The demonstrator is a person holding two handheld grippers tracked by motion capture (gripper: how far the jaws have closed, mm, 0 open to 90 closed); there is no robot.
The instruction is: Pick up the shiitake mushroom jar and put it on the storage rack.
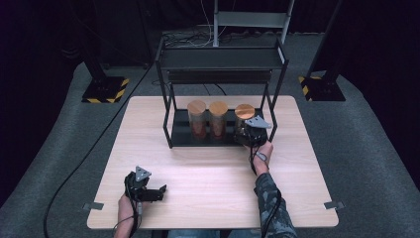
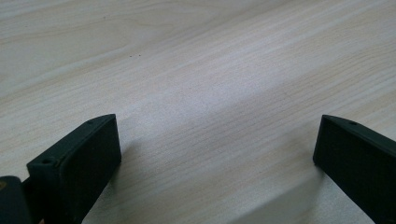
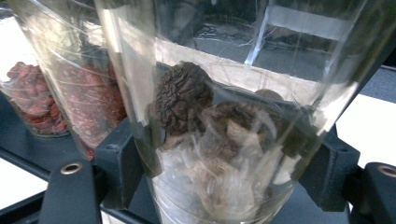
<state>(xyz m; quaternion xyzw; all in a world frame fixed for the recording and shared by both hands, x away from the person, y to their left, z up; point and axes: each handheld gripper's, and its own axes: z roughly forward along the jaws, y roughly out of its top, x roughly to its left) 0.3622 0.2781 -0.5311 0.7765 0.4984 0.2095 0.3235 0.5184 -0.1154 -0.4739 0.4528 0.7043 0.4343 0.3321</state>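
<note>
Glass, clear and tall, is what the right gripper (image 3: pixel 224 163) grasps: its two black jaws press on either side of the clear glass jar with a wooden lid (image 1: pixel 244 119), low on its wall. The right gripper view shows the contents, dark wrinkled dried mushrooms over paler pieces, which the high view cannot resolve. That high view instead places the jar at the right end of the bottom shelf of the black metal two-tier rack (image 1: pixel 171 131), beside two more wooden-lidded jars of red dried fruit (image 1: pixel 208 119) standing in a row. The rack sits at the far middle of the pale wooden table (image 1: pixel 208 178). Near the front left corner the left gripper (image 1: pixel 143 186) rests low over the tabletop, and the left gripper view shows its jaws spread wide with bare wood between them.
</note>
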